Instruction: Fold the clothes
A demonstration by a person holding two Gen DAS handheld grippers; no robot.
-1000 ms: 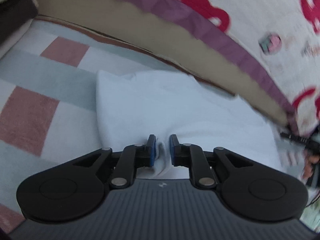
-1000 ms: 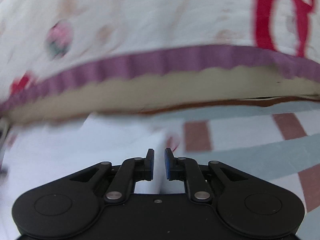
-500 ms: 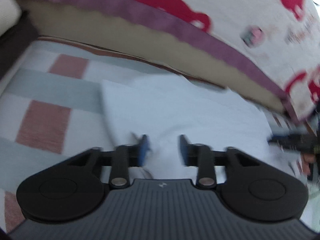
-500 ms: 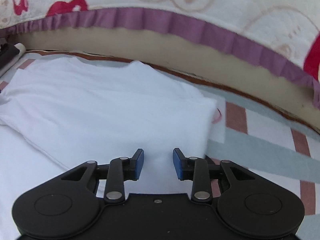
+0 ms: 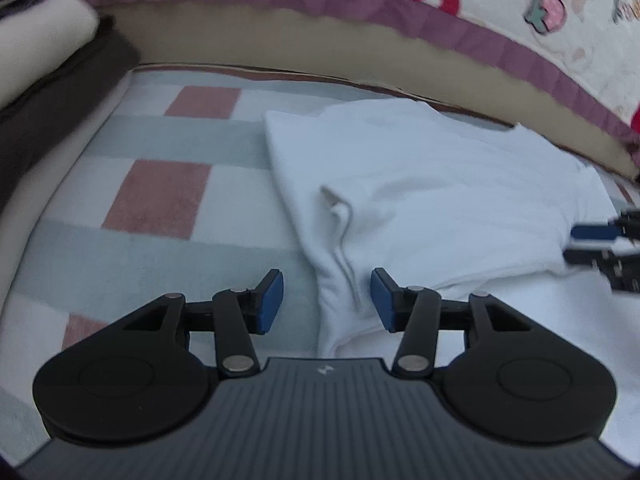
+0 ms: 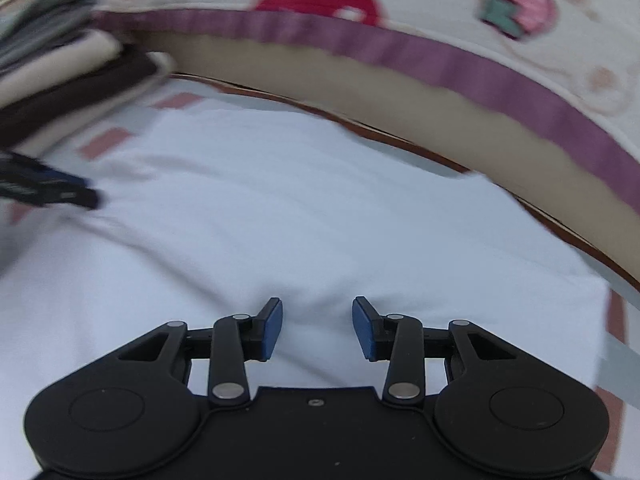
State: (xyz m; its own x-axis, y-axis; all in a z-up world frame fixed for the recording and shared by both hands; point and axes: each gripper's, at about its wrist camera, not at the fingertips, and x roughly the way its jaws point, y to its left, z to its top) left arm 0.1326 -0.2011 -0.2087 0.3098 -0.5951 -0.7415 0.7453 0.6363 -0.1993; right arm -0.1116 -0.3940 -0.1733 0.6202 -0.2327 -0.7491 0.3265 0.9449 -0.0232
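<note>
A white garment lies partly folded on a checked blanket, with a folded-over edge and seam running toward me. My left gripper hovers over that left edge, its jaws opening, and the pads press on nothing. The right gripper's fingers show at the right edge of this view. In the right wrist view the white garment fills the middle. My right gripper is over it, jaws opening, with only flat cloth below them. The left gripper's fingers appear at the far left.
A quilt with a purple border and red and strawberry prints rises along the far side of the blanket. A stack of folded dark and cream clothes sits at the far left, close to the garment's corner.
Both grippers let go of the white cloth and their jaws spread. The right gripper swung left from the garment's right edge over its middle. The left one drew back a little.
</note>
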